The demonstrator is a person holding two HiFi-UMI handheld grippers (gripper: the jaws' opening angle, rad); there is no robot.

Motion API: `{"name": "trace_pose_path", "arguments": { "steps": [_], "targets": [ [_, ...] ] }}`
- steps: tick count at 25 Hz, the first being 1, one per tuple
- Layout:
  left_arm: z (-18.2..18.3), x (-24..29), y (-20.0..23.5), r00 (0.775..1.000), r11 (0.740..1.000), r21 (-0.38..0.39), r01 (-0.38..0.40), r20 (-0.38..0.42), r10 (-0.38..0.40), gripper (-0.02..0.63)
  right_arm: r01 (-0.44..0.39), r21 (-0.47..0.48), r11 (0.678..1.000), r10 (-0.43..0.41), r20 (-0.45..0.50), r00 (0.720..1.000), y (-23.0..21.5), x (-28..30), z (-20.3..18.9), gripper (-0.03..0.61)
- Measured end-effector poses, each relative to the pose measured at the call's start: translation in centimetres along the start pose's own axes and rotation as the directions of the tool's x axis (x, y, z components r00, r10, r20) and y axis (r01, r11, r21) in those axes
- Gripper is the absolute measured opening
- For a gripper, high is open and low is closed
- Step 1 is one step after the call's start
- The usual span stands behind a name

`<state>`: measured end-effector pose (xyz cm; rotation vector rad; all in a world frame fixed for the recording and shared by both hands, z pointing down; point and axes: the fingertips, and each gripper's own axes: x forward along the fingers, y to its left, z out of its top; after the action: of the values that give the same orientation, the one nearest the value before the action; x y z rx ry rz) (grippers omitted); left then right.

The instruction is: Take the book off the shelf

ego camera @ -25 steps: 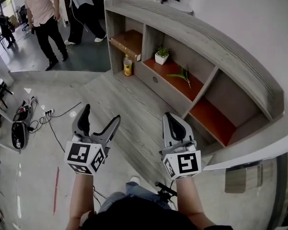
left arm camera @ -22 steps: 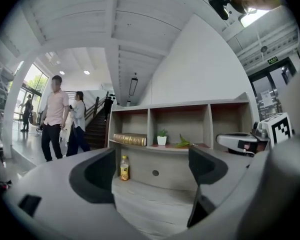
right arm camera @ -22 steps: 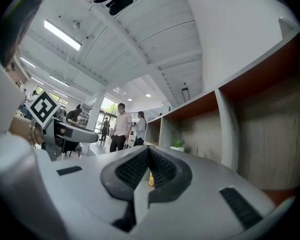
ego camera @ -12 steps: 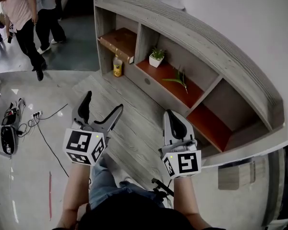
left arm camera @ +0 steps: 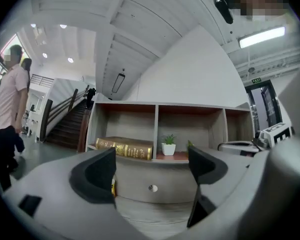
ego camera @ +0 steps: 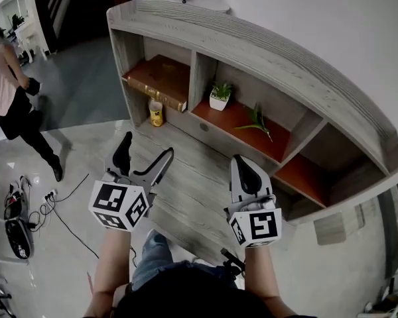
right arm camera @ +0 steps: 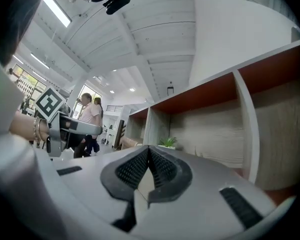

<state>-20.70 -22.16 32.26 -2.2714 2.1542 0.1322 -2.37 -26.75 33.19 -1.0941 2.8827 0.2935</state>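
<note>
In front of the shelf: the person faces the unit with both tools held out, well short of it.
Change: over the last second the unit has filled more of the head view and swung toward centre. The approach is under way, not the reach.
Book: brown with gilt spine, lying flat in the leftmost compartment, untouched. It sits up and left of both tools.
Left tool: jaws wide apart, nothing between them, same spread as a second ago. In the left gripper view the book shows through the gap, left of centre.
Right tool: jaws pressed together on nothing, also unchanged. Its own view looks toward the compartments further right, not at the book.
Neighbours: small potted plant in the next compartment, a green sprig beyond it, a yellow container on the floor just below the book's compartment.
Bystander: now at the far left edge, away from the path.
Judgement: the left tool looks the likelier one to take the book, being already open and roughly lined up. It still has ground to close and needs a slight shift left.
Risk: a flat book leaves little to grip except the front edge, and the yellow container stands close under the reach.
</note>
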Motion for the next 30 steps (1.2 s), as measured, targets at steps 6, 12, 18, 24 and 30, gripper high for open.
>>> {"name": "trace_pose_path", "arguments": {
  "steps": [6, 12, 18, 24, 30],
  "targets": [
    [-0.9, 3.9, 5.3, 0.994, 0.992, -0.083, 0.093, -0.052, -0.097, 0.462, 0.082, -0.016, 0.997, -0.082, -0.029, 0.996, 1.8, 4.8, -0.1, 0.009],
    [-2.7, 7.9, 9.0, 0.973, 0.942, -0.279, 0.187, -0.080, -0.216, 0.462, 0.172, -0.044, 0.984, -0.175, -0.083, 0.981, 2.8, 8.1, -1.0, 0.009],
    [-3.4, 11.5, 12.2, 0.964, 0.802, -0.563, 0.198, -0.037, -0.264, 0.462, 0.275, -0.051, 0.960, -0.279, -0.105, 0.955, 3.1, 9.8, -1.3, 0.009],
    [-4.3, 15.2, 13.5, 0.957, 0.560, -0.814, 0.157, -0.015, -0.290, 0.462, 0.341, -0.074, 0.937, -0.348, -0.131, 0.928, 3.4, 10.6, -1.8, 0.009],
    [-6.1, 18.5, 13.5, 0.953, 0.285, -0.958, 0.019, -0.069, -0.294, 0.462, 0.380, -0.090, 0.921, -0.390, -0.149, 0.909, 3.4, 10.7, -1.9, 0.009]
  ]
}}
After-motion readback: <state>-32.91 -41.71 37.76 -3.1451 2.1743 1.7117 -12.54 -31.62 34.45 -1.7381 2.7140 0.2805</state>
